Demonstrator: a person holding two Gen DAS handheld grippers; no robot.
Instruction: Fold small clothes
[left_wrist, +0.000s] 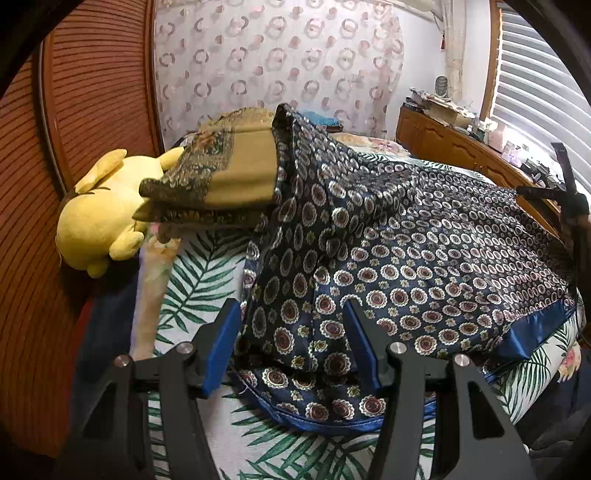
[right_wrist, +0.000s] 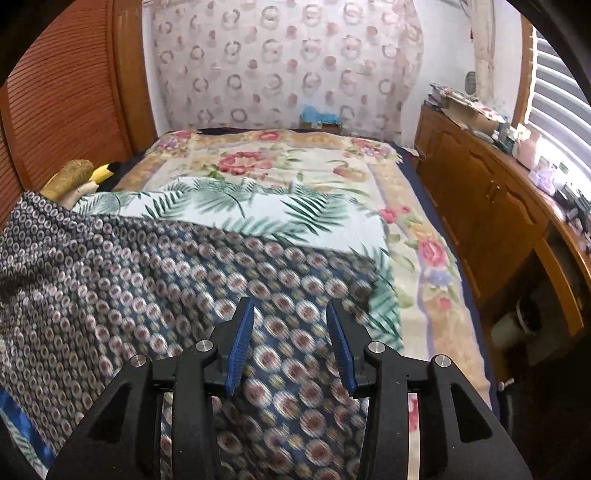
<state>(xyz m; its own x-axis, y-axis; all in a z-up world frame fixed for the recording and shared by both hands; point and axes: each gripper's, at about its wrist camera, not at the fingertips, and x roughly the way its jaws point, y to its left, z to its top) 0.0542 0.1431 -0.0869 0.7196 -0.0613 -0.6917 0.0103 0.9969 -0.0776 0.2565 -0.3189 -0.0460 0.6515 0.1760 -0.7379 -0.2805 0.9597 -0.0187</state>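
While both tongs gape wide, gripping nothing, the blue patterned cloth (left_wrist: 406, 266) lies spread on the bed (right_wrist: 288, 173).
Left tongs (left_wrist: 291, 314) straddle its near-left fold; right tongs (right_wrist: 290, 314) hover above it.

You face a patterned curtain (right_wrist: 288, 62); louvered wooden door (right_wrist: 62, 96) left, cluttered wooden cabinet (right_wrist: 491, 199) and bright blinds (right_wrist: 565, 92) right.

Left claw (left_wrist: 291, 314), right claw (right_wrist: 290, 314): black angular frames, blue ribbed pads, silver round screws.
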